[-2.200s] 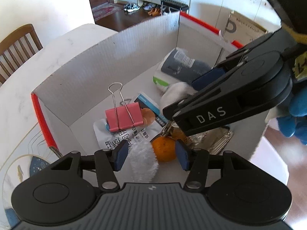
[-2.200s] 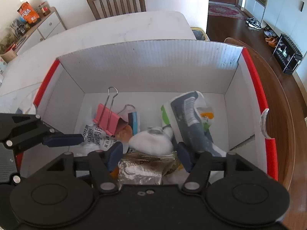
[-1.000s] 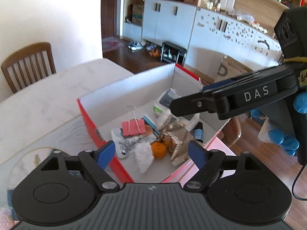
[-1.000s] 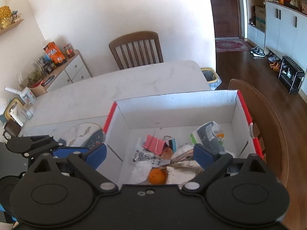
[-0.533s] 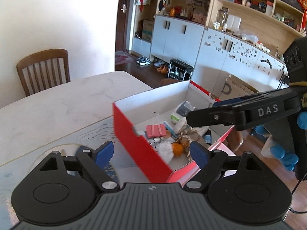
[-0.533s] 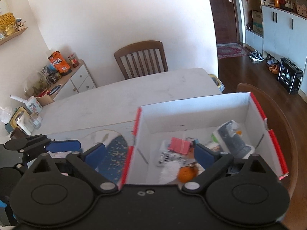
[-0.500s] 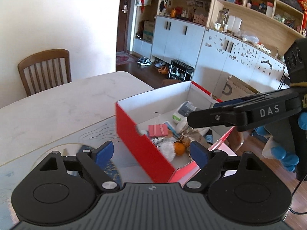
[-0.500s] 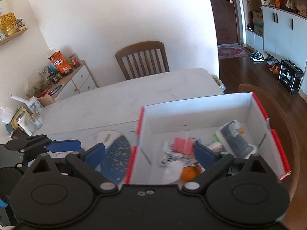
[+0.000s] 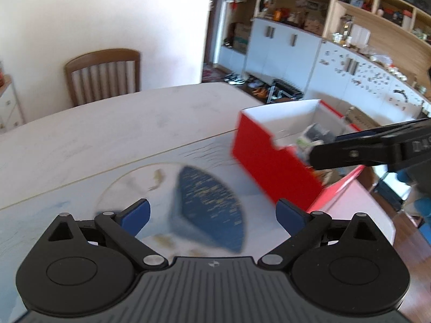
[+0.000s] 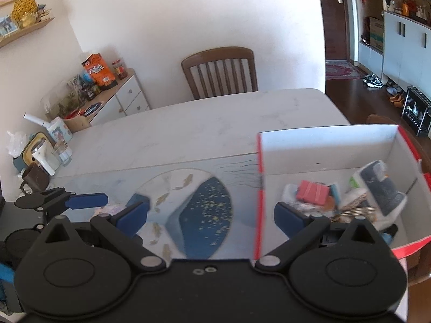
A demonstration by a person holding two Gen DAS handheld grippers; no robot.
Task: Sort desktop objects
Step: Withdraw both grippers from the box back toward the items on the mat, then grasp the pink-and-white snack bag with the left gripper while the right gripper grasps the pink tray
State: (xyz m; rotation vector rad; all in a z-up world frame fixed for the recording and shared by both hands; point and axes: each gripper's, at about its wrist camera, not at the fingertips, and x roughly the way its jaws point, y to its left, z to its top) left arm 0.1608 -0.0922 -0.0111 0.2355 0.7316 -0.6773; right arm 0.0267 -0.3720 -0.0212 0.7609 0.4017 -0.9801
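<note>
The red cardboard box with white inside (image 10: 327,148) sits right of both grippers. The left gripper (image 9: 212,212) is opening on nothing; the right gripper (image 10: 211,214) is spread, empty. One pink binder clip (image 10: 312,192) lies inside the box.

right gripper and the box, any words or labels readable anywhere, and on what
"DAS", cut off and blurred, on the right gripper's black arm in the left wrist view.
Orange snack bag on the side cabinet: print too small to read.
Packets in the red box: print too blurred to read.
</note>
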